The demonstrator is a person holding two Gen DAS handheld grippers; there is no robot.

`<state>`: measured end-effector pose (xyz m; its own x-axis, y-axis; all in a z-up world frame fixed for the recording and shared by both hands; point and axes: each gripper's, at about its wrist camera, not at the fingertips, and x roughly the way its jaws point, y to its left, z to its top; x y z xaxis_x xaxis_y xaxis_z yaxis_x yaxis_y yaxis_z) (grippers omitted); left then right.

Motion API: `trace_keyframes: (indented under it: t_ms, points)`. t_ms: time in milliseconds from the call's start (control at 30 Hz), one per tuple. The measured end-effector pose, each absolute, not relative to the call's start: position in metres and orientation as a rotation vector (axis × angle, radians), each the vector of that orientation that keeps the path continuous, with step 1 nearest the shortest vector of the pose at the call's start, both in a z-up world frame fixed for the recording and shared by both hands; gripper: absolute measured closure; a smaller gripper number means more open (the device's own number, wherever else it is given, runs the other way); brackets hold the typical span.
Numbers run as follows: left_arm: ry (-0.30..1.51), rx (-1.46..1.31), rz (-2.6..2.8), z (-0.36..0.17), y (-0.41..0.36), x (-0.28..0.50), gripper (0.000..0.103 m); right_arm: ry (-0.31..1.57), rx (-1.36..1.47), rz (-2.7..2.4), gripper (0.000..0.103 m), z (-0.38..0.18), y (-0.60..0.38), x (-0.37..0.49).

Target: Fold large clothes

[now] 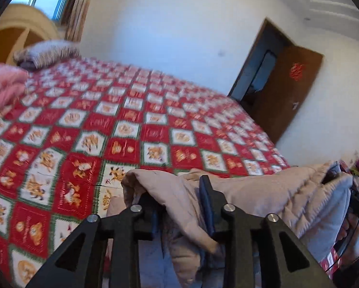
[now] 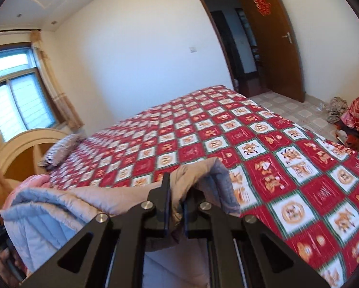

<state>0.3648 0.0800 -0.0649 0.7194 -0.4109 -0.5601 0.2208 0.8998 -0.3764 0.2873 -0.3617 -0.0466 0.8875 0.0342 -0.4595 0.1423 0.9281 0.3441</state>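
Note:
A large beige quilted garment (image 1: pixel 263 192) with a grey lining hangs between my two grippers above the red checked bedspread (image 1: pixel 131 124). My left gripper (image 1: pixel 179 192) is shut on a fold of it near one end. My right gripper (image 2: pixel 177 196) is shut on the other end of the garment (image 2: pixel 59 211), whose edge drapes over the fingers. The cloth hides both sets of fingertips in part. The garment sags below both grippers, out of view.
The bed (image 2: pixel 251 144) fills the middle. A folded pink quilt (image 1: pixel 1 88) and a striped pillow (image 1: pixel 47 52) lie by the headboard (image 2: pixel 23 148). An open brown door (image 2: pixel 273 38) is at the far right. Clothes (image 2: pixel 347 115) lie on the tiled floor.

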Motion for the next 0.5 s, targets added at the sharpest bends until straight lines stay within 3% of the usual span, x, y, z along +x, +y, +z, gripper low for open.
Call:
trace_keyframes:
  t_ms: [167, 267, 300, 333, 367, 400, 500]
  points:
    - [0.757, -0.363, -0.368, -0.091, 0.077, 0.404, 0.043, 0.554, 0.395, -0.105, 0.091, -0.084, -0.373, 0.342]
    - [0.758, -0.419, -0.37, -0.099, 0.075, 0.421, 0.017, 0.635, 0.451, -0.105, 0.079, -0.114, -0.382, 0.371]
    - [0.753, -0.434, -0.368, -0.1, 0.075, 0.424, 0.012, 0.648, 0.463, -0.105, 0.07, -0.121, -0.384, 0.378]
    - [0.734, -0.44, -0.371, -0.098, 0.075, 0.426, 0.006, 0.652, 0.473, -0.11, 0.053, -0.126, -0.386, 0.383]
    - [0.701, -0.424, -0.353, -0.095, 0.074, 0.427, 0.001, 0.635, 0.477, -0.126, 0.042, -0.128, -0.388, 0.384]
    - [0.677, -0.392, -0.319, -0.091, 0.073, 0.426, 0.001, 0.606, 0.482, -0.142, 0.028, -0.127, -0.39, 0.383]
    - [0.638, -0.29, -0.197, -0.081, 0.069, 0.424, 0.001, 0.567, 0.485, -0.164, 0.026, -0.118, -0.396, 0.379]
